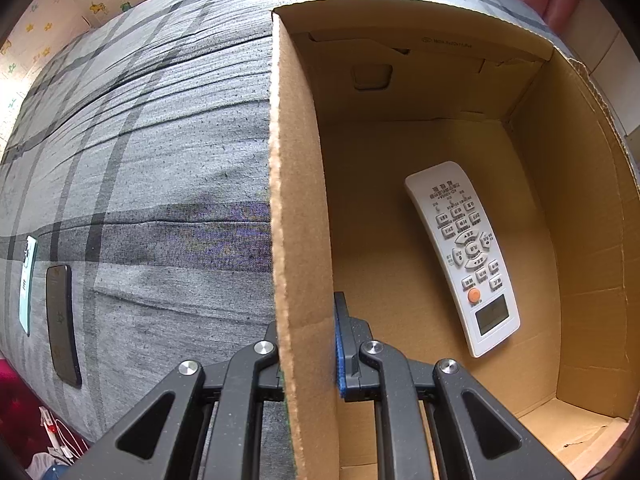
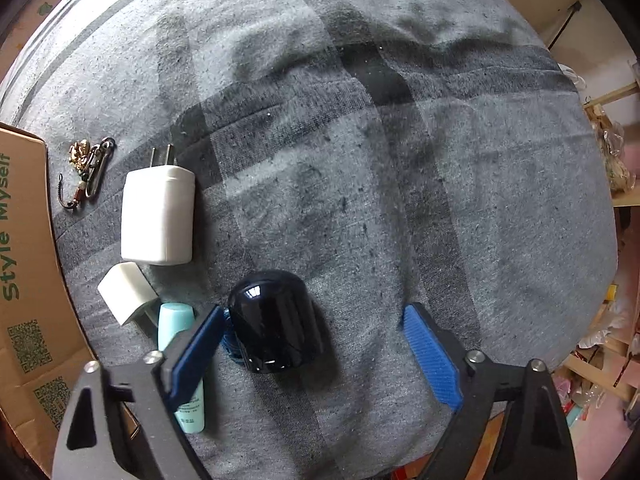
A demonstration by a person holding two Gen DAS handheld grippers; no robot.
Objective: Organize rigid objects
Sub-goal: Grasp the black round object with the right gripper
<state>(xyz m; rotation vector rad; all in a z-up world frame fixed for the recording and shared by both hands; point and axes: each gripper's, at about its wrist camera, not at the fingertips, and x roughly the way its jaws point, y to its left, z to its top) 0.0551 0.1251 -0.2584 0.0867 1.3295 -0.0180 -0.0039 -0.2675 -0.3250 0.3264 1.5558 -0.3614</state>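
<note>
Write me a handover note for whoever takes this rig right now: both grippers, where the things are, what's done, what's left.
Left gripper: shut on the cardboard box wall, steadying it.
Right gripper: open, pointing down over the black jar, which lies between the fingers nearer the left one; not gripped yet.
Done: white remote lies on the box floor.
Left on the grey plaid bedspread: black jar, large white charger, small white charger, teal tube, keychain, plus two phones on the box's far side.
Next, likely: close on the jar and box it.
</note>
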